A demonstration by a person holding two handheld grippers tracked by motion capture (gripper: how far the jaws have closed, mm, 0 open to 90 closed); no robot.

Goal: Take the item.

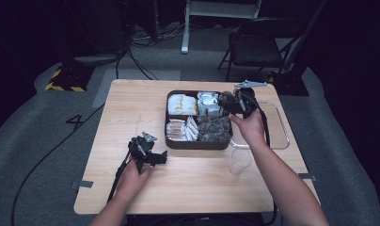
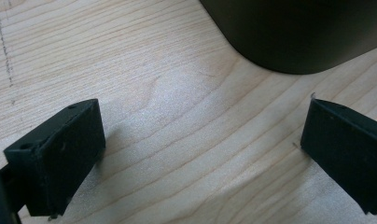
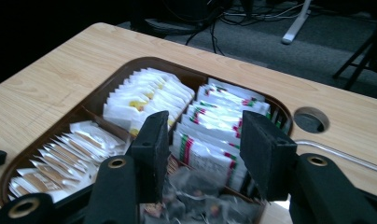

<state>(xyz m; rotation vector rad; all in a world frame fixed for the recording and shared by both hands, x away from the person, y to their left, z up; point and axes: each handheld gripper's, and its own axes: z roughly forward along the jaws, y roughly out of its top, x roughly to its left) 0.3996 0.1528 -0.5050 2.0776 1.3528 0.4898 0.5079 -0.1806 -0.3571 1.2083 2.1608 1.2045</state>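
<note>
The right claw (image 3: 203,154) is held spread above the tray's (image 1: 197,143) packets (image 3: 210,140), seemingly for picking; the left claw (image 2: 196,154) is rested, released, on the bench (image 1: 131,103).

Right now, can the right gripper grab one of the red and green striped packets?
Probably yes. The right gripper hangs open just above the striped packets in the brown tray, and nothing sits between its jaws and them.

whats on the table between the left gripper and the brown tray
Nothing: in the high view, only bare wood separates the left gripper from the brown tray. The left gripper view agrees, with bare table between its open jaws and the tray's dark corner.
</note>
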